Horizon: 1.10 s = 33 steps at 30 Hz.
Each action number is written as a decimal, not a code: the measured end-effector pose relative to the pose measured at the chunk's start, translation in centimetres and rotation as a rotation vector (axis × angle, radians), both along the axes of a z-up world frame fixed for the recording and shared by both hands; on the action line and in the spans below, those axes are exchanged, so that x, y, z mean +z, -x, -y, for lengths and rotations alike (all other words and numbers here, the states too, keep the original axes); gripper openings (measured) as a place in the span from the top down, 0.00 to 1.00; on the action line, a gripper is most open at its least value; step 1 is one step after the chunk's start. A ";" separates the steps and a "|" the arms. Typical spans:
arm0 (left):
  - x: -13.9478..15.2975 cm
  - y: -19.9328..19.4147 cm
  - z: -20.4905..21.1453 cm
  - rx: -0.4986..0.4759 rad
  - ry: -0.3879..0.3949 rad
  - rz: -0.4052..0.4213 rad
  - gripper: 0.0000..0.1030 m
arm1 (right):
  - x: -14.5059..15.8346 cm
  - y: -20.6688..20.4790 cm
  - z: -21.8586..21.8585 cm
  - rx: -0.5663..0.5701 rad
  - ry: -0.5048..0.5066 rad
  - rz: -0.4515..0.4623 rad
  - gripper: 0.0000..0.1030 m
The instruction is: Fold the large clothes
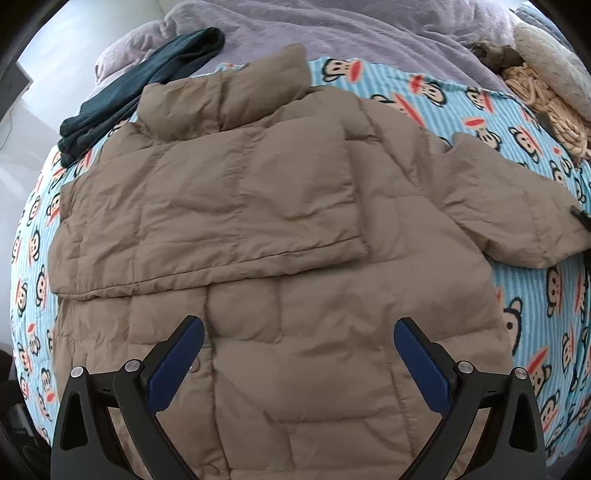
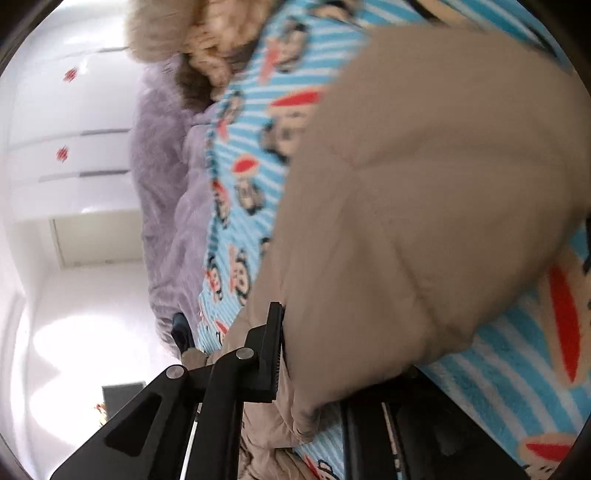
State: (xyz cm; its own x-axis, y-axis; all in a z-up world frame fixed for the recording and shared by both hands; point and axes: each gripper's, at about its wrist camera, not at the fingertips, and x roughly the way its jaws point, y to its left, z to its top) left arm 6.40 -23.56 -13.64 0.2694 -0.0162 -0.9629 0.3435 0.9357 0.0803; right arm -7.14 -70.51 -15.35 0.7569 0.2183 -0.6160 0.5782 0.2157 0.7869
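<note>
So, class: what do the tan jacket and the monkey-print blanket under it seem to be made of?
Tan jacket: probably matte woven synthetic shell with padded filling, judging by its stitched, puffy panels. Monkey-print blanket: likely soft fleece; its ribbed, fuzzy surface suggests so.

Home bedroom. A bed is covered by a blue striped cartoon-monkey sheet, with a lilac plush blanket bunched at its far side. Folded dark clothes and a knitted item are left on it. White wardrobe doors are seen behind.
</note>
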 end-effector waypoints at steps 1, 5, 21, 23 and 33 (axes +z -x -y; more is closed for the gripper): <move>-0.1 -0.1 -0.3 0.007 0.001 -0.002 0.00 | 0.8 -0.4 -0.5 0.026 0.027 0.006 0.89; -0.3 -0.7 -1.2 0.022 -0.004 -0.001 0.00 | 5.3 -3.7 -4.0 0.178 0.178 0.023 0.89; 0.1 -5.2 -11.6 0.152 0.007 0.044 0.00 | 8.7 -18.3 -32.2 0.781 0.559 0.040 0.89; 0.3 -5.7 -13.5 0.190 0.010 0.050 0.00 | 7.1 -19.0 -35.4 0.844 0.580 0.017 0.89; 0.2 -7.0 -19.1 0.287 0.018 0.050 0.00 | 0.1 -20.6 -41.5 0.923 0.599 -0.173 0.88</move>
